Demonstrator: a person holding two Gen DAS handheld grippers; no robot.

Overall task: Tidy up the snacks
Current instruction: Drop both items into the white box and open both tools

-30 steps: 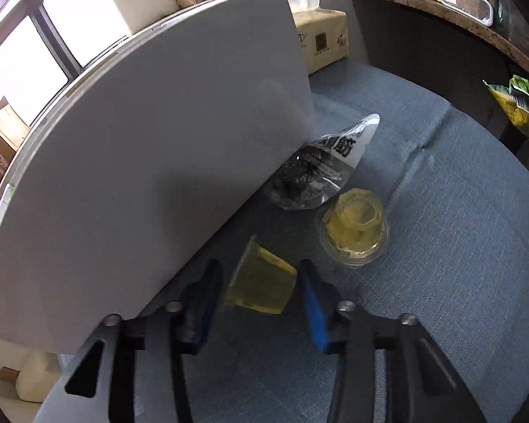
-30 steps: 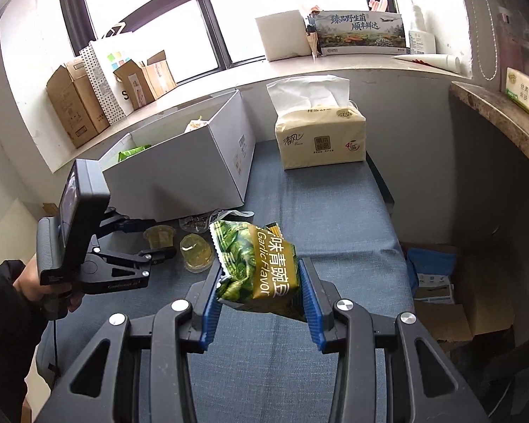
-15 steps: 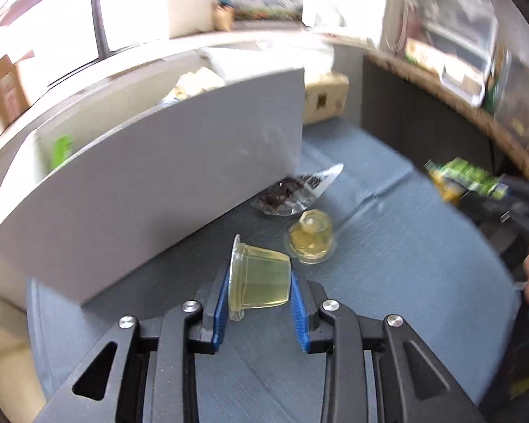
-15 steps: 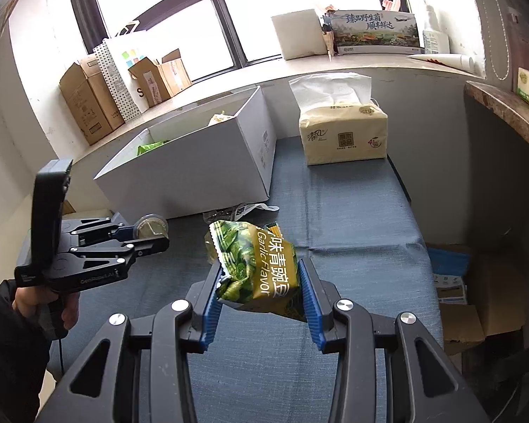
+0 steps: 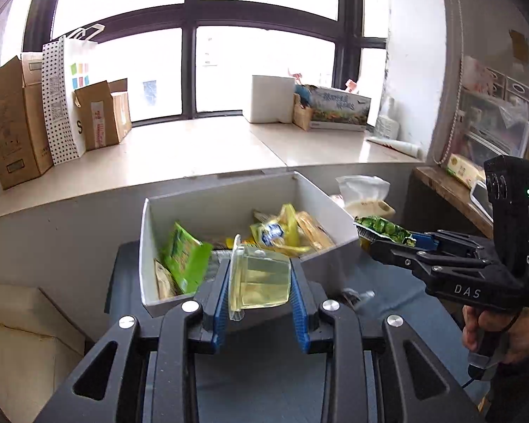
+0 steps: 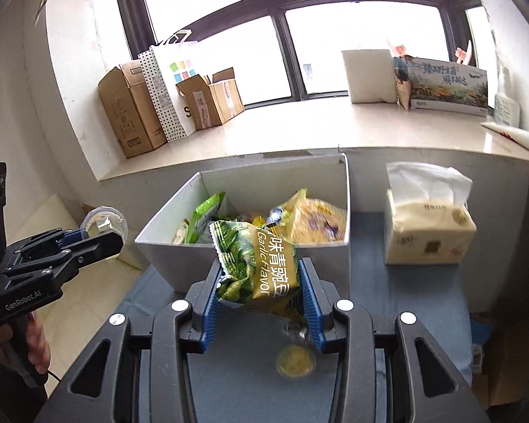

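The left wrist view showed the left gripper [image 5: 259, 287] clamped on a clear, squarish jelly cup [image 5: 259, 282], raised before the white box's [image 5: 144, 246] near rim. The right gripper [image 6: 261, 290] pinched a crinkly green pea bag [image 6: 255, 268] likewise. Both seemed mid-carry; next, each would need releasing over the box among the glossy packets, while another jelly cup [image 6: 295, 361] waited on the blue cloth [image 6: 423, 299].

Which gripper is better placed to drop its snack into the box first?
Probably left. The left gripper holds the jelly cup right at the box front rim. The right gripper, holding the pea bag, looks farther back from it.
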